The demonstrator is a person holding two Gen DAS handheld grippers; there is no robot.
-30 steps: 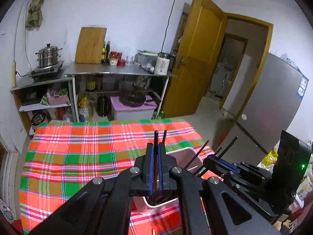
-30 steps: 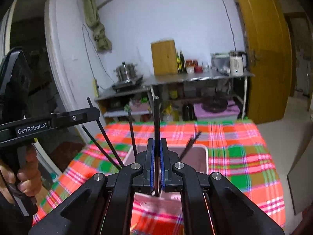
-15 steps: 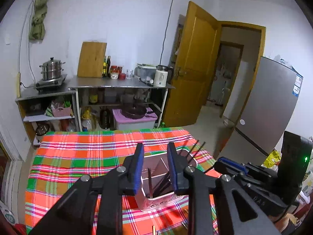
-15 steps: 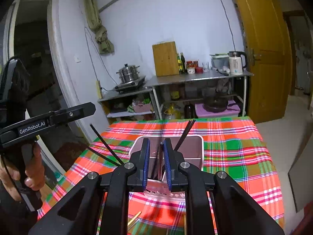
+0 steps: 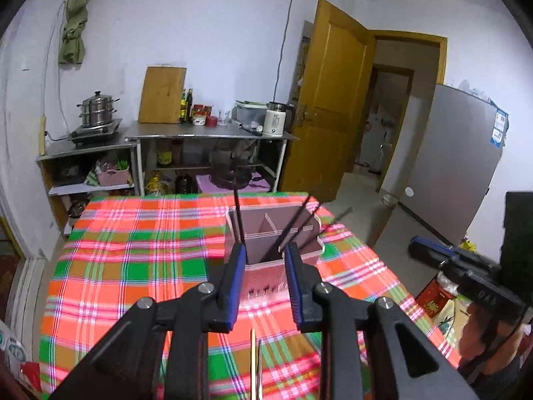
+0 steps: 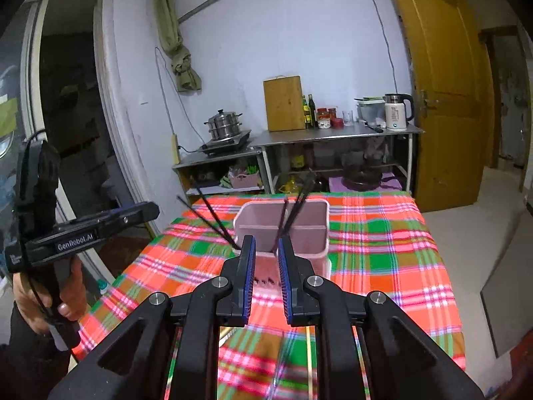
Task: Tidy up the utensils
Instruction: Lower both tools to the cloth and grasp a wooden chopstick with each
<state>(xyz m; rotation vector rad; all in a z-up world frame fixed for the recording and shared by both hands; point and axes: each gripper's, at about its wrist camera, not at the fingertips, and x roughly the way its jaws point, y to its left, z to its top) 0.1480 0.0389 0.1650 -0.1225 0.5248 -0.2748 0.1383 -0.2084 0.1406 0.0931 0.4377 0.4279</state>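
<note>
A pink utensil holder stands on the plaid tablecloth, with several black chopsticks leaning in its compartments. It also shows in the right wrist view, where the chopsticks lean out. My left gripper is open and empty, held back from the holder and above it. My right gripper is open and empty, likewise just behind the holder. A wooden chopstick lies on the cloth below my left gripper. More light sticks lie on the cloth under my right gripper.
The other hand-held gripper shows at the right edge of the left view and at the left edge of the right view. Beyond the table stand metal shelves with pots and bottles, a wooden door and a fridge.
Both grippers were shut on black chopsticks over the holder one second ago. They have opened, left the chopsticks in the holder, and drawn back and up.
</note>
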